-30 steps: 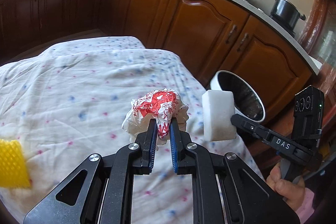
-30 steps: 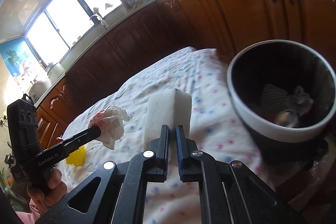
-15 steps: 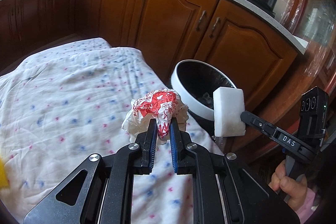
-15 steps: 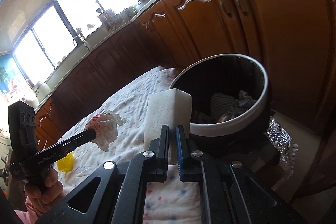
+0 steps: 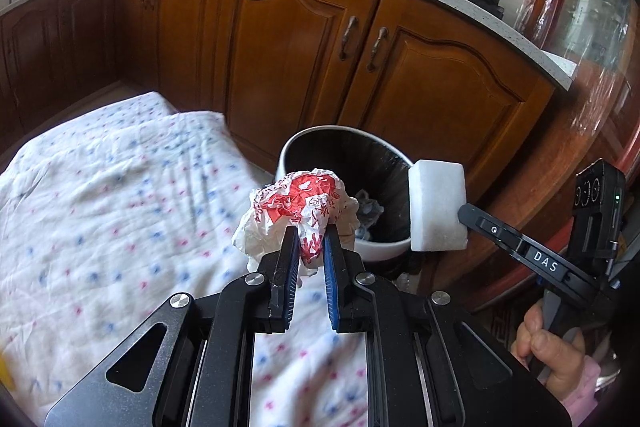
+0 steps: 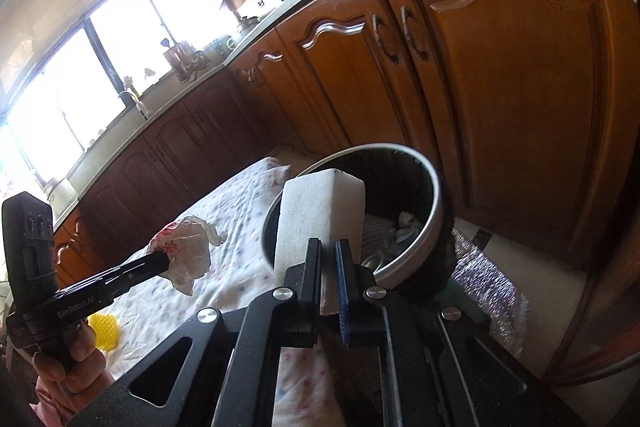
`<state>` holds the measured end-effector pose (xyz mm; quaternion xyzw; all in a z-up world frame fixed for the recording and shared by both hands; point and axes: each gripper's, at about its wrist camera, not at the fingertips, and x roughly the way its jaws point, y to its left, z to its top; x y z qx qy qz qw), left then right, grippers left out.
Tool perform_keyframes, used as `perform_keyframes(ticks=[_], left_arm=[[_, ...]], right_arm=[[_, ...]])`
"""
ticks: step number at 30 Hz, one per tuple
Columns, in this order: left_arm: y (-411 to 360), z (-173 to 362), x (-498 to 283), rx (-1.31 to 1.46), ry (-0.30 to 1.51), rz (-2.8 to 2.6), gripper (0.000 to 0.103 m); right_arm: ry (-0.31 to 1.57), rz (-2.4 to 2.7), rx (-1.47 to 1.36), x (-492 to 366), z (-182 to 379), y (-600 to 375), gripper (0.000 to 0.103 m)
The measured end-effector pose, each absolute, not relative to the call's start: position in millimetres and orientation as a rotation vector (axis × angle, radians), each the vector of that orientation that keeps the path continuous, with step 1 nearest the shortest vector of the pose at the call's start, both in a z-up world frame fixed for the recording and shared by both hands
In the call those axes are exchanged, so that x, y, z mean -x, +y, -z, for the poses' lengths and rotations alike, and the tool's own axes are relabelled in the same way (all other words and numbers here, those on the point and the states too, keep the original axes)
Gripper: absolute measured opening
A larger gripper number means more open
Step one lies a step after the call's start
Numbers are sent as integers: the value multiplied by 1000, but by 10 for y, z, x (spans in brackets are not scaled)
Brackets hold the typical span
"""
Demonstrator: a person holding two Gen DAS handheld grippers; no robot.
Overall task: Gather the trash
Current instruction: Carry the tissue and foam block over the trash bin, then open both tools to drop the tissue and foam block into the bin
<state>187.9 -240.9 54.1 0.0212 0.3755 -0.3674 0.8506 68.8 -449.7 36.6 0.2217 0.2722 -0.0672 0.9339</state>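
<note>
wooden kitchen cabinets (image 5: 280,39) now back a nearer trash bin (image 5: 384,247), left gripper (image 5: 308,247) jaws pinching the crumpled wrapper (image 5: 300,207), right gripper (image 6: 328,251) jaws clamping the white sponge (image 6: 320,211).

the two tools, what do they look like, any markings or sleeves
Both are black angular frames with silver screws. The left tool and right tool each have one black and one blue fingertip pad. White lettering marks their side arms; a boxy black module sits at the rear. Pink sleeves show at the wrists.
</note>
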Motion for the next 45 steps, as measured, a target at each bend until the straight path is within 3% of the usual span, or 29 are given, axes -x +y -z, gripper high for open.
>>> perform_keyframes(ticks=[17,38,41,42,44,45], left_arm=[[-3168,-494,-2164,-122,818,796,11],[-3434,-329,-2355,-156,873,779,12],[-3418,-317,-2359,-144,885,774,19],[-3426,-321,-2367,-137,890,769,32],[-3364,-331,-2382,-111,884,761,46],[-3327,-341,-2374,-102,881,761,47]], right_arm=[[607,184,-405,-1048,-387,-4806,7],[698,190,-379,-1324,-215,-4882,7],[704,183,-404,-1347,-184,-4924,14],[703,178,-419,-1355,-180,-4947,18],[693,172,-447,-1329,-180,-4972,30],[682,174,-451,-1301,-191,-4971,38]])
